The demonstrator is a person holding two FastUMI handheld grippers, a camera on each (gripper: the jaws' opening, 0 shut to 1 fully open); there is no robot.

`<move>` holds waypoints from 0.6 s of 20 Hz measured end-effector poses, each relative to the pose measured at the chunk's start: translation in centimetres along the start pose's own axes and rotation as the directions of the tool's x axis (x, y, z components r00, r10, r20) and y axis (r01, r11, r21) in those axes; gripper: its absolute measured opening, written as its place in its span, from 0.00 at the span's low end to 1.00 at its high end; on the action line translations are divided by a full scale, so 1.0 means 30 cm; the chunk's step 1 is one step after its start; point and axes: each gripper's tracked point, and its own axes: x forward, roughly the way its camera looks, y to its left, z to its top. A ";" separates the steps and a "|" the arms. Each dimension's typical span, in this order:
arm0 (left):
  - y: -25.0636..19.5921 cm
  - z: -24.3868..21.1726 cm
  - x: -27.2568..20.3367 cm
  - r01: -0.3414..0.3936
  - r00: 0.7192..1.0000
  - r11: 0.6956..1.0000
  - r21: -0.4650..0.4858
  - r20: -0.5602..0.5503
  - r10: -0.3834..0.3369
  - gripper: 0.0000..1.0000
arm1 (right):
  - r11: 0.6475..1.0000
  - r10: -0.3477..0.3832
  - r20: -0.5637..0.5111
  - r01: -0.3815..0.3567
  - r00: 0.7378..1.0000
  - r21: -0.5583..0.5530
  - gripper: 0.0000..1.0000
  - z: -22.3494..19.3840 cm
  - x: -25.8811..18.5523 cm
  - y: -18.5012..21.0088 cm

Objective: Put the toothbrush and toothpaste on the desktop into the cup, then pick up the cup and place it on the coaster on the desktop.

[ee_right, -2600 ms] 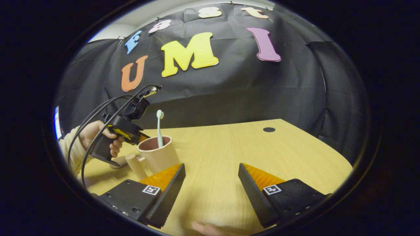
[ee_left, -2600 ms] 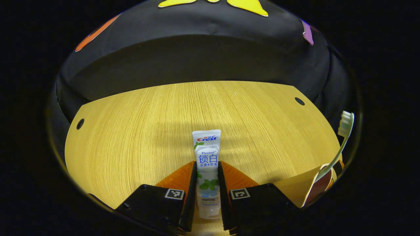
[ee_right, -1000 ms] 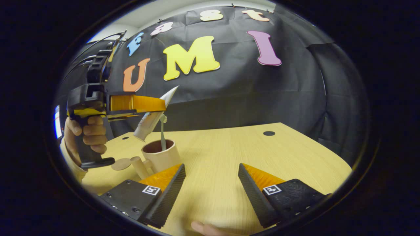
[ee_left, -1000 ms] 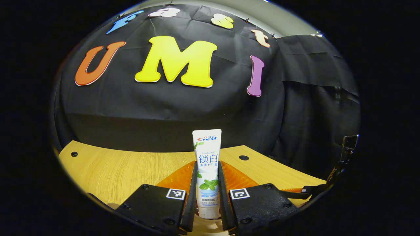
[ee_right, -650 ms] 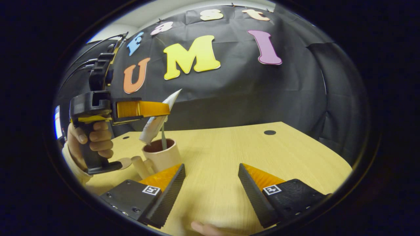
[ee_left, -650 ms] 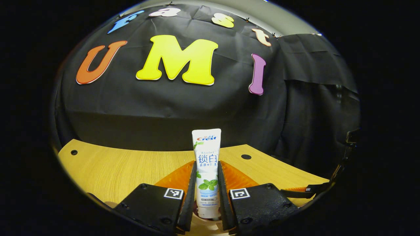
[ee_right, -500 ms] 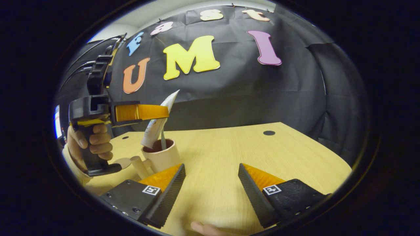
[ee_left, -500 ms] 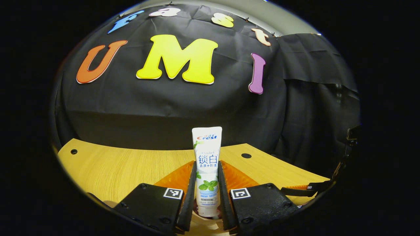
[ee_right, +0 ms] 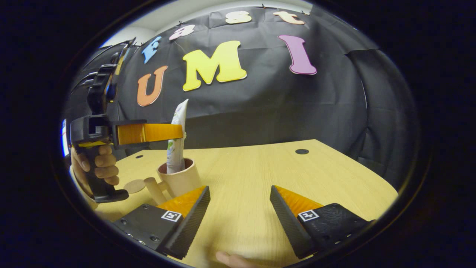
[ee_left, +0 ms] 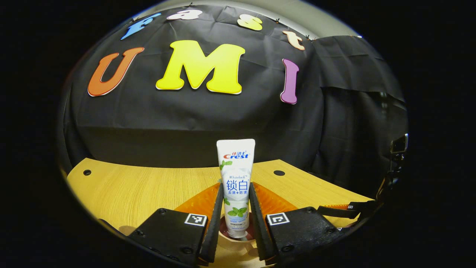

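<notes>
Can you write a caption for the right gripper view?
Left tongs lower the toothpaste into the cup.

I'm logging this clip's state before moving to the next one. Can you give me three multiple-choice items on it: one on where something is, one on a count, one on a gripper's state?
1. Where is the lower end of the toothpaste tube?
A. flat on the desktop
B. inside the cup
C. on the coaster

2. How many round holes in the desktop does the left gripper view show?
A. two
B. none
C. five

3. How does the right gripper stand?
A. shut on the cup
B. shut on the tube
C. open, holding nothing

Key: 1 B, the tube stands upright in the cup's mouth. 2 A, one hole at each side. 3 C, its fingers are spread over bare wood.
</notes>
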 end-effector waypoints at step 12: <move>0.078 0.123 -0.243 -0.030 0.995 0.999 0.040 0.095 0.026 0.75 | 0.997 -0.057 0.032 0.058 0.998 -0.053 0.97 0.051 -0.051 0.030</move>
